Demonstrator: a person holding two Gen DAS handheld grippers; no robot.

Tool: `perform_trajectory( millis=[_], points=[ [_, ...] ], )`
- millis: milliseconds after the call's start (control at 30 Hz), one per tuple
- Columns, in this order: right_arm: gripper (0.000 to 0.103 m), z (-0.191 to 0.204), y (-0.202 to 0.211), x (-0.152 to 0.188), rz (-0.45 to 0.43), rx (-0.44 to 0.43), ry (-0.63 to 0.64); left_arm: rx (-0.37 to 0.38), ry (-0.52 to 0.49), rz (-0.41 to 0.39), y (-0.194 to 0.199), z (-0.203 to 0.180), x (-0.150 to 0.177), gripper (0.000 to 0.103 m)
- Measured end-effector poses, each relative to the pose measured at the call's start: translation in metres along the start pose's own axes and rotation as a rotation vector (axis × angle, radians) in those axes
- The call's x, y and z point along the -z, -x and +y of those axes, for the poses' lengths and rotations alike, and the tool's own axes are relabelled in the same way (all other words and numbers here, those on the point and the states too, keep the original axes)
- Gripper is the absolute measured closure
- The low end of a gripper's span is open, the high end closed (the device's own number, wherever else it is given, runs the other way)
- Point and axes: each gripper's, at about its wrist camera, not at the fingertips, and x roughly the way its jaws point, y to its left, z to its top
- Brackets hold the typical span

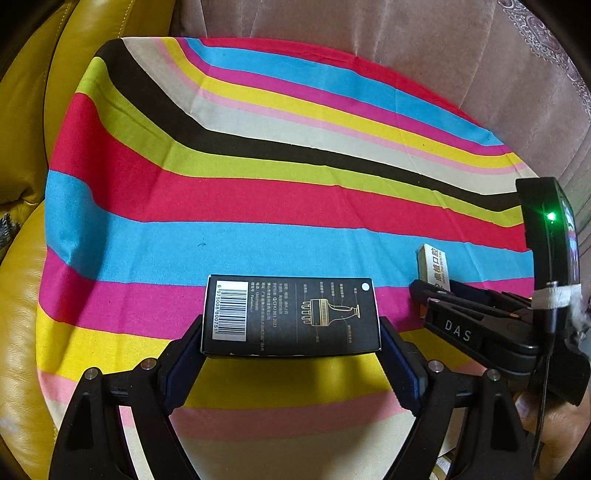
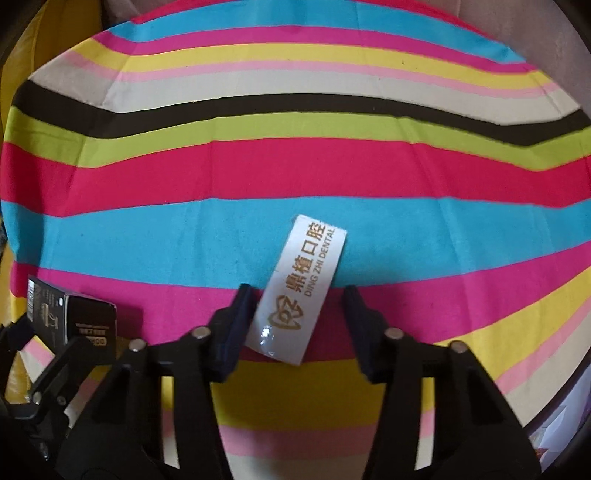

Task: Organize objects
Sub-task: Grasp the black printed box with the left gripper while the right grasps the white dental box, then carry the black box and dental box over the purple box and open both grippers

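A black box (image 1: 291,314) with a barcode and a line drawing is clamped between the pads of my left gripper (image 1: 291,325), just above the striped cloth (image 1: 258,192). In the right wrist view the same black box (image 2: 74,321) shows at the far left. A white box (image 2: 301,291) printed "DING ZHI DENTAL" lies slanted on the cloth between the fingers of my right gripper (image 2: 298,291). The left pad touches its edge and the right pad stands apart from it. In the left wrist view the right gripper (image 1: 424,291) sits at the right, with the white box (image 1: 434,266) at its tips.
The striped cloth covers a flat surface. A yellow leather sofa (image 1: 26,110) borders it on the left, and beige fabric (image 1: 369,29) hangs behind. A hand (image 1: 546,424) holds the right gripper at the lower right.
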Motion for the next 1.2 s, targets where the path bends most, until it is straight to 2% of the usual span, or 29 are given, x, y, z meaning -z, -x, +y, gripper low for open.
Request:
perform_trajectory(
  millis=[67, 100, 300, 600, 800, 1200],
  points=[
    [0.067, 0.000, 0.000, 0.001, -0.005, -0.001, 0.010, -0.002, -0.003, -0.001, -0.001, -0.001, 0.000, 0.016],
    [0.069, 0.000, 0.001, 0.002, -0.004, -0.003, 0.013, -0.002, -0.004, -0.002, -0.003, -0.002, -0.001, 0.016],
    [0.069, -0.007, 0.011, 0.010, -0.015, -0.018, 0.023, -0.005, -0.012, -0.011, 0.005, -0.007, 0.003, 0.016],
    [0.069, -0.034, 0.056, 0.040, -0.068, -0.021, 0.015, 0.016, -0.030, -0.031, 0.035, -0.030, 0.018, 0.016],
    [0.069, -0.049, 0.090, 0.062, -0.099, -0.010, -0.008, 0.053, -0.072, -0.035, 0.053, -0.058, 0.034, 0.016],
    [0.069, -0.114, 0.138, 0.116, -0.124, 0.027, -0.108, 0.166, -0.180, -0.003, 0.072, -0.126, 0.069, 0.016]
  ],
)
